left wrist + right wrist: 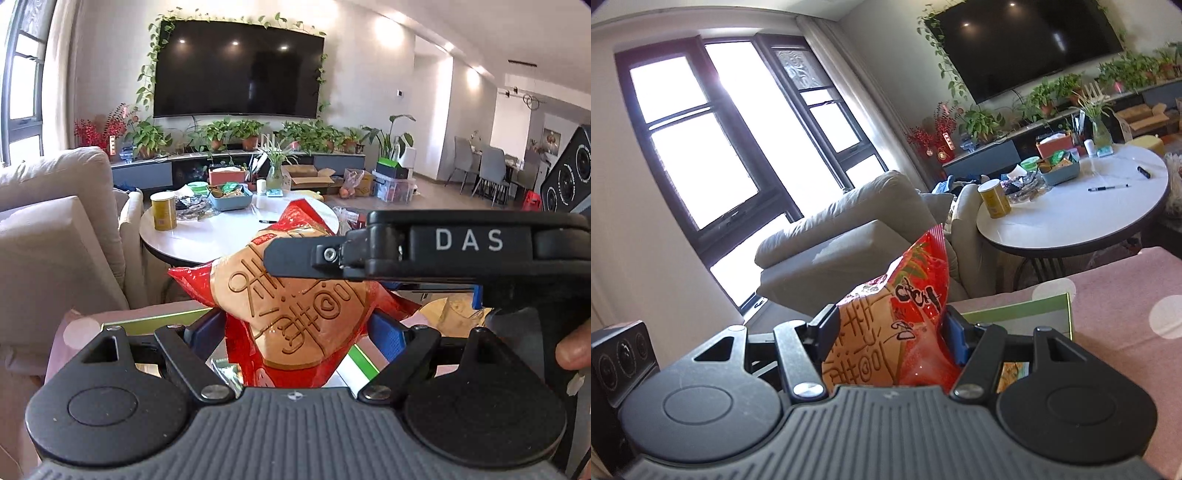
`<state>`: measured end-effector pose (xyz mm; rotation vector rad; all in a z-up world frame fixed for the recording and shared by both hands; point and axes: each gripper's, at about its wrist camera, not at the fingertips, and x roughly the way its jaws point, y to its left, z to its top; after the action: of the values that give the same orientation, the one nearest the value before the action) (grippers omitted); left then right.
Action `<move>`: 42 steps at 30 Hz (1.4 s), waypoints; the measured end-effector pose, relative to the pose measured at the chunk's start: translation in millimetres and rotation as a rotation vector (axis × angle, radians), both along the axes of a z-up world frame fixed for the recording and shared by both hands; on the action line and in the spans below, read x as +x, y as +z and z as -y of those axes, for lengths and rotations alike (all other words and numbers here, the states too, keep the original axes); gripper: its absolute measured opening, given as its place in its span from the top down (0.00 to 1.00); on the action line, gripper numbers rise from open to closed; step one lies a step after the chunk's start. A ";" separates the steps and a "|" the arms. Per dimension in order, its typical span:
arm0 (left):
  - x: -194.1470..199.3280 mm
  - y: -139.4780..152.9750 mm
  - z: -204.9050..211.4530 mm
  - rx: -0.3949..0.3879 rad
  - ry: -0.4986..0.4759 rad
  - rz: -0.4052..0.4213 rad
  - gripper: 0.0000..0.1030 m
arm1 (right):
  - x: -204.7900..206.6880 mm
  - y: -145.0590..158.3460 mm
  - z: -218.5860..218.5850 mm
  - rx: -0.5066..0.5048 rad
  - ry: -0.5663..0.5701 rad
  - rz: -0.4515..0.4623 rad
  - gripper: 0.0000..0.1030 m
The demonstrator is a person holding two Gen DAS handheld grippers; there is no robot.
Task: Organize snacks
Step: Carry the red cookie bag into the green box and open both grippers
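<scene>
The left gripper [295, 328] is closed on a red snack bag [295, 306] with a big tan cookie picture on it. Its blue pads [386, 338] press the bag from both sides. The right gripper [886, 332] is closed on the same snack bag [905, 325], so both grippers hold 1 bag up in the air. In the left view, the right gripper [424, 254] comes in from the right side and pinches the top half of the bag. A thumb [574, 350] shows at the right edge.

Under the bag is a green box [1034, 314] on a pink cloth with white dots [1126, 295].

A bit farther off is a round white table [221, 236]. On it stand a yellow can [163, 211] and a blue tray [231, 199] full of small things. A pen [1108, 187] lies on it too. A tan sofa [55, 229] is beside the table.

Far back, a big black TV [238, 70] hangs on the wall, with green plants [236, 131] below it.
</scene>
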<state>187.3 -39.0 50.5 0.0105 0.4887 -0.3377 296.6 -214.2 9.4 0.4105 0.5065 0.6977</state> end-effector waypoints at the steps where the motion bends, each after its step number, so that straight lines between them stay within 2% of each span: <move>1: 6.2 -2.2 1.7 0.009 -0.006 -0.004 0.21 | 4.2 -2.6 0.6 0.004 -0.008 -0.009 0.30; 6: 30.2 -15.6 10.0 0.042 -0.029 -0.027 0.21 | 25.5 -23.0 6.6 0.023 -0.049 -0.080 0.30; 12: 50.2 -38.9 18.1 0.018 -0.049 -0.056 0.21 | 40.7 -45.3 11.5 0.019 -0.096 -0.157 0.30; 16: 62.1 -53.4 21.8 0.016 -0.052 -0.074 0.21 | 47.1 -56.2 14.4 -0.024 -0.139 -0.176 0.30; 20: 58.6 -60.0 17.1 0.039 -0.015 -0.049 0.22 | 44.4 -57.6 25.5 -0.071 -0.250 -0.163 0.29; 23: 56.2 -58.1 9.6 0.007 0.007 -0.057 0.21 | 36.3 -47.6 31.1 -0.042 -0.219 -0.141 0.27; 29: 41.6 -52.3 3.8 -0.003 0.029 -0.051 0.18 | 13.7 -24.6 18.9 -0.105 -0.154 -0.055 0.27; 36: 16.7 -47.8 -10.0 -0.024 0.066 -0.065 0.15 | -6.5 -17.3 16.7 -0.156 -0.093 -0.034 0.27; 42: -10.7 -43.4 -15.7 -0.043 0.071 -0.059 0.13 | -24.4 -3.6 32.4 -0.179 -0.057 -0.020 0.27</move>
<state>176.6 -23.3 7.1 -0.0585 0.5393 -0.2790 272.2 -246.6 5.8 0.2636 0.5691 0.5882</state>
